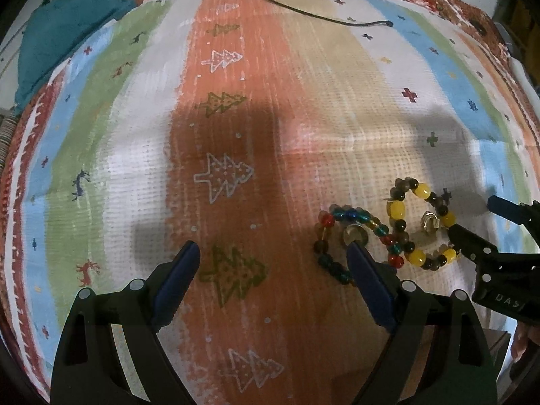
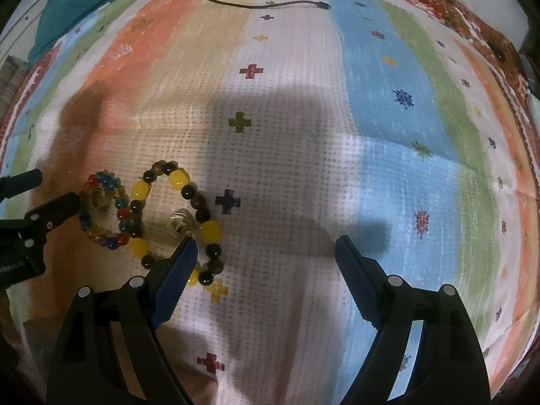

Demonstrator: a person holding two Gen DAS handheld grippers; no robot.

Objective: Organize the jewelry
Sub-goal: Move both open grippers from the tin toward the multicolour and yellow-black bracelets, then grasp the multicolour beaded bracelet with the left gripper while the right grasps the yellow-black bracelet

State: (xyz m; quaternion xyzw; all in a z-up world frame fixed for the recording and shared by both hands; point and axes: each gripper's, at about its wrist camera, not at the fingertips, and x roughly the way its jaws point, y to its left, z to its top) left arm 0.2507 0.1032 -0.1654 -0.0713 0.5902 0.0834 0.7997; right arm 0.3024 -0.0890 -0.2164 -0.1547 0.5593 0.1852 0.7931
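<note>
Part of the multicoloured bead bracelet point(image 1: 332, 263) is hidden behind a blue finger pad point(image 1: 369, 287); the teal cloth point(image 1: 64, 33) is cut off.

Striped cloth point(image 1: 236, 118): woven, matt, coarse grid texture. Multicoloured bracelet point(image 1: 332, 236) and yellow-and-dark bracelet point(image 1: 418, 222): glossy, glassy beads. Two rings point(image 2: 180, 224): shiny metal. Tongs' pads point(image 1: 179, 280): ribbed blue, matt.
</note>
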